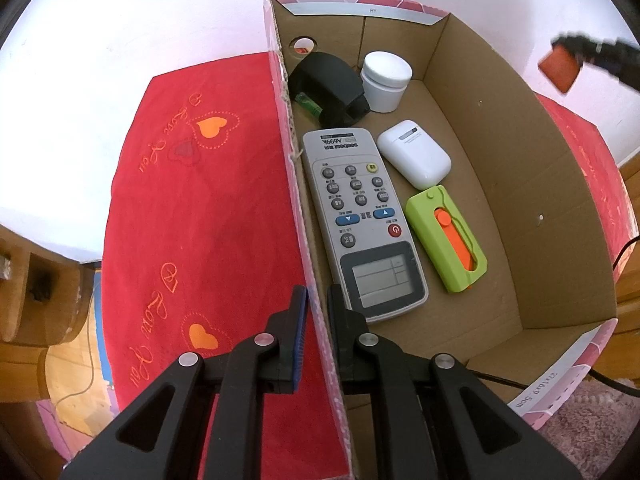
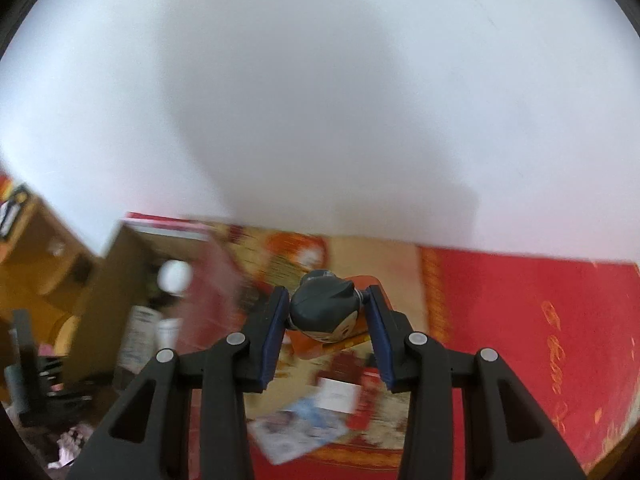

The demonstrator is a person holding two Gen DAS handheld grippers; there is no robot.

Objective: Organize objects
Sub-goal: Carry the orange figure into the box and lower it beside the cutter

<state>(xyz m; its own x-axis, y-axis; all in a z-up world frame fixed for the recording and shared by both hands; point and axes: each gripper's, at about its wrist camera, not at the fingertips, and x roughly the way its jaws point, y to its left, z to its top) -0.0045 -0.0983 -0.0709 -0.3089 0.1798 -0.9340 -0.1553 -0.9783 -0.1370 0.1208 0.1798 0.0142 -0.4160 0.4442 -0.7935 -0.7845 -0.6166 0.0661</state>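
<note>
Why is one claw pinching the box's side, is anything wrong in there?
Nothing inside looks spilled or broken. The left gripper is clamped on the cardboard box wall. The remote lies at a slight slant, and the right gripper holds a small toy figure.

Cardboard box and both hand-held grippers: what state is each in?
Cardboard box: open-topped, partly filled.
Left hand-held gripper: shut on the box's side wall.
Right hand-held gripper: shut on a toy figure, lifted off the table.
White jar: upright, lid on.
</note>
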